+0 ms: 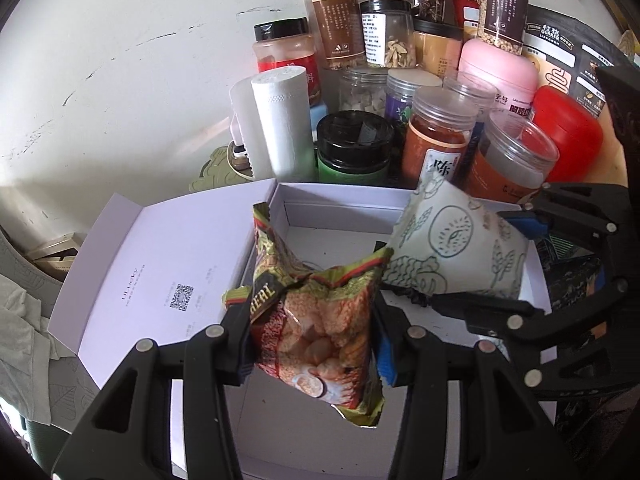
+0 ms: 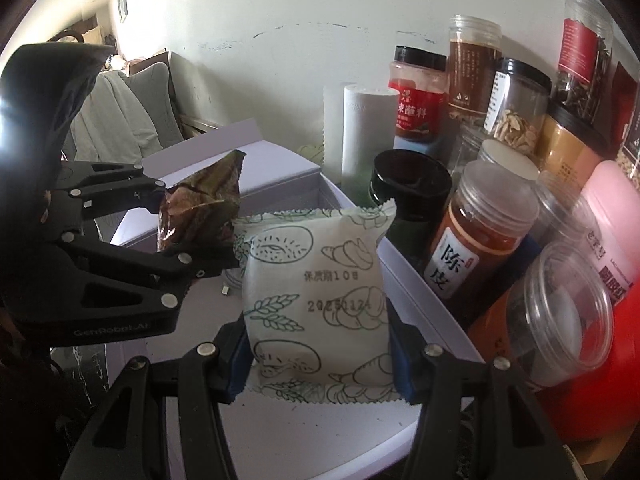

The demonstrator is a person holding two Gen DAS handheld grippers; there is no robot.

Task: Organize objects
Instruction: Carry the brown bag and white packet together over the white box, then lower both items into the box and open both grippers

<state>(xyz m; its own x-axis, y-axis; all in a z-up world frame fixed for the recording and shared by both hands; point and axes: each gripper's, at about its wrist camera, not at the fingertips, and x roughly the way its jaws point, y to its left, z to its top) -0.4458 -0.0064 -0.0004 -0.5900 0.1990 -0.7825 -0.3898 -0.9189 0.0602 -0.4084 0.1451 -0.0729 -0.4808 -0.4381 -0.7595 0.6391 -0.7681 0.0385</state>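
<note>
Two snack packets hang over the open white box (image 1: 344, 200), whose lid (image 1: 160, 264) is folded flat to the left. On the left, the left gripper (image 1: 308, 344) is clamped on a crinkled green-and-red snack bag (image 1: 320, 320), the bag pinched between both fingers and sticking up and down past them, just above the box floor. To its right, the right gripper (image 2: 320, 360) squeezes a white bread packet (image 2: 316, 300) printed with green drawings, held upright between its blue pads (image 2: 400, 364), the packets close together, with a crowd of jars (image 1: 436, 136) and a paper roll (image 1: 284, 124) behind the box.
</note>
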